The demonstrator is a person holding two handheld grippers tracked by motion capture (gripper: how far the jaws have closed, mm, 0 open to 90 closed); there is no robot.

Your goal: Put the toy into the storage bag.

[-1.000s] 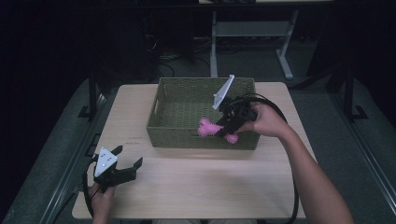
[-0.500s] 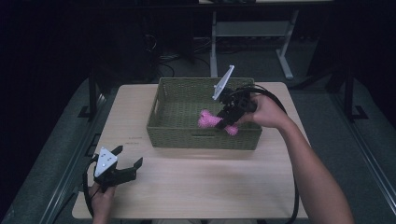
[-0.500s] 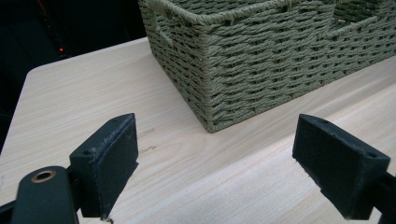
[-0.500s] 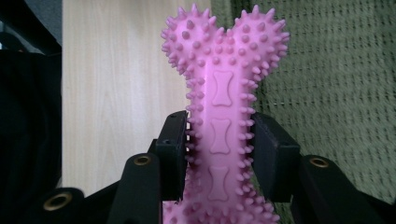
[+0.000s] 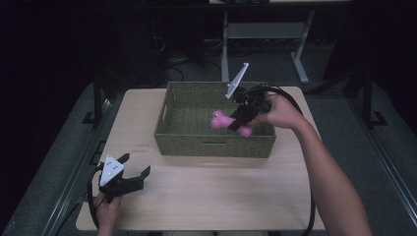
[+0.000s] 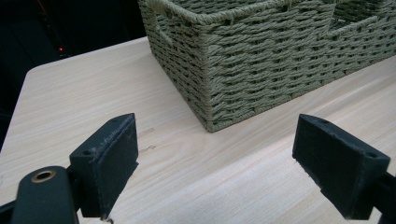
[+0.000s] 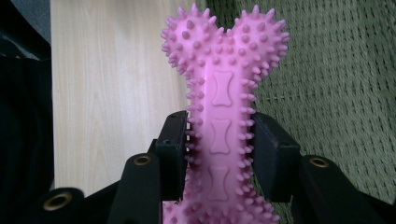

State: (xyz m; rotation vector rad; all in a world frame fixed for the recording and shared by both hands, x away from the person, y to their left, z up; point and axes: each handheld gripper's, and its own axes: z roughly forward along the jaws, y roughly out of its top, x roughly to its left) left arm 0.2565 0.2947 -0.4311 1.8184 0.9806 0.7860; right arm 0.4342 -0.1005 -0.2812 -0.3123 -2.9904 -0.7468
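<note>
1. reaching in from the lower right of the high view, forearm stretching diagonally up toward the basket (image 5: 214, 142), wrist bending left over its right end.
2. right hand (image 5: 278, 112) wrapping around the right gripper (image 5: 239, 122), grey plate tilting up and away above it.
3. pinching a pink bone (image 5: 229, 123) across its shaft, both pads pressing on the spiky sides in the right gripper view (image 7: 220, 140).
4. holding the bone in the air over the basket's right part, above the woven floor, one knobbed end pointing left, the other sticking out below the jaws.
5. resting low at the table's (image 5: 216, 196) near left corner, left hand (image 5: 107, 214) gripping the left gripper (image 5: 134, 169) from behind, jaws aiming right and slightly up toward the basket.
6. standing spread wide with nothing between the pads (image 6: 109, 161), bare wood under them and the basket's corner (image 6: 243, 74) just ahead.
</note>
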